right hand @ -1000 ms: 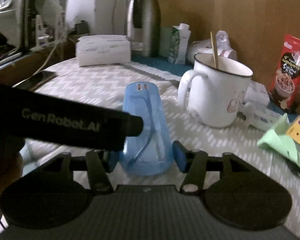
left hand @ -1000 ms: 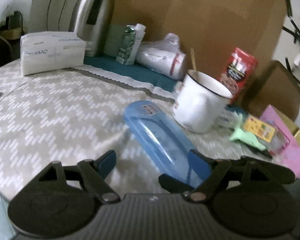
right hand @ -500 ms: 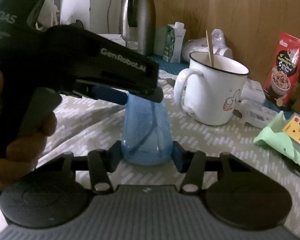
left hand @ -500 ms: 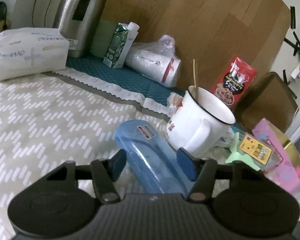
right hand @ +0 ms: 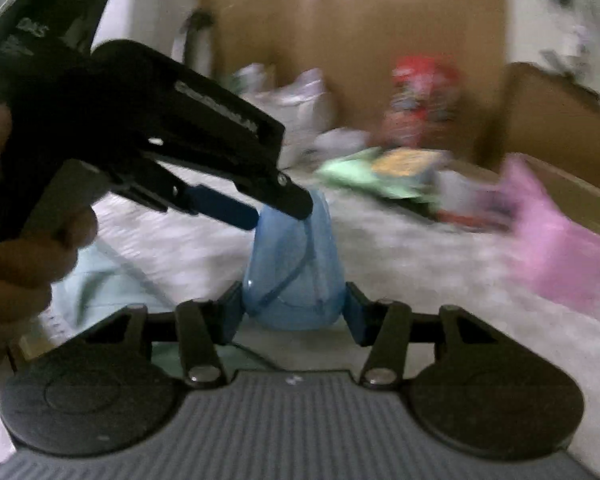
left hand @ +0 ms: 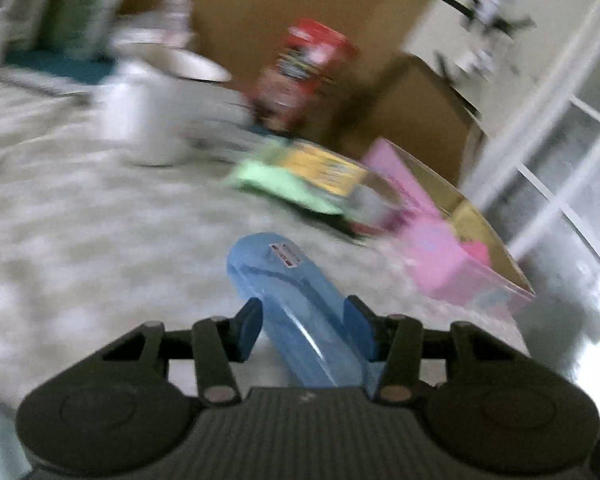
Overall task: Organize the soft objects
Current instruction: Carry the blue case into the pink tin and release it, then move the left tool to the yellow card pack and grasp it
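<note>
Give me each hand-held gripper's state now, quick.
Left hand-held gripper: jaws closing, pads against the blue case.
Right hand-held gripper: shut on the same blue case, at its other end.

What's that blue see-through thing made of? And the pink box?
The blue case looks like glossy translucent plastic: light streaks on it and something thin shows inside. The pink box seems to be thin card or plastic with a gold inner face, but blur leaves that open.

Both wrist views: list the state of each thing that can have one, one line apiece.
Blue case: closed, lifted, held at both ends.
Left gripper: jaws closing, pads on the case.
Right gripper: clamped on the case's end.
White mug: upright, blurred.
Pink box: open.
</note>
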A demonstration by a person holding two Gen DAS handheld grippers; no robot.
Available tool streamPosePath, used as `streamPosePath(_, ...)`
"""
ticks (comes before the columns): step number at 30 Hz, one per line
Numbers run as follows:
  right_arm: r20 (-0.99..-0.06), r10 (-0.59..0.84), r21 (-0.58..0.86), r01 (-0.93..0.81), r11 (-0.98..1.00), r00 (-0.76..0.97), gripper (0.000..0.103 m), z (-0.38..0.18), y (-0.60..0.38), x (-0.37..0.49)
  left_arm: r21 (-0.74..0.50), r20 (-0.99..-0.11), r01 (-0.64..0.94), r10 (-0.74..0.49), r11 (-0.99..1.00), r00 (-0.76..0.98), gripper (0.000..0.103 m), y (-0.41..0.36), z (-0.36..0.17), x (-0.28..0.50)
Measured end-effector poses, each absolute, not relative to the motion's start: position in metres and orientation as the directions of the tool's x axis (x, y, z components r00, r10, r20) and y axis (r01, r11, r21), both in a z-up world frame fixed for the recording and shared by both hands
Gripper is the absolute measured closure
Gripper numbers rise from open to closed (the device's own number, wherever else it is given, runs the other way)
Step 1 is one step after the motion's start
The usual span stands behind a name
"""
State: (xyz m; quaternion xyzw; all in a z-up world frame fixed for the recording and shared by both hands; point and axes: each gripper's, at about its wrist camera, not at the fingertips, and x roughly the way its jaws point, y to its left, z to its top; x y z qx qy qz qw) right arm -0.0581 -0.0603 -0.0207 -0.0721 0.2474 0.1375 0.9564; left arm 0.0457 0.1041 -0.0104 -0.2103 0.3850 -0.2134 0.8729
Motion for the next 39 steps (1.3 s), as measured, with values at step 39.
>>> streamPosePath(39,-0.447,0.259,0.382,-0.079,0.921,0.856,0.059,0.004,-0.157,0.128,-0.367,-0.565,0.252,-0.429,0.896,0.704,0.058,0.070,0.013,0.099)
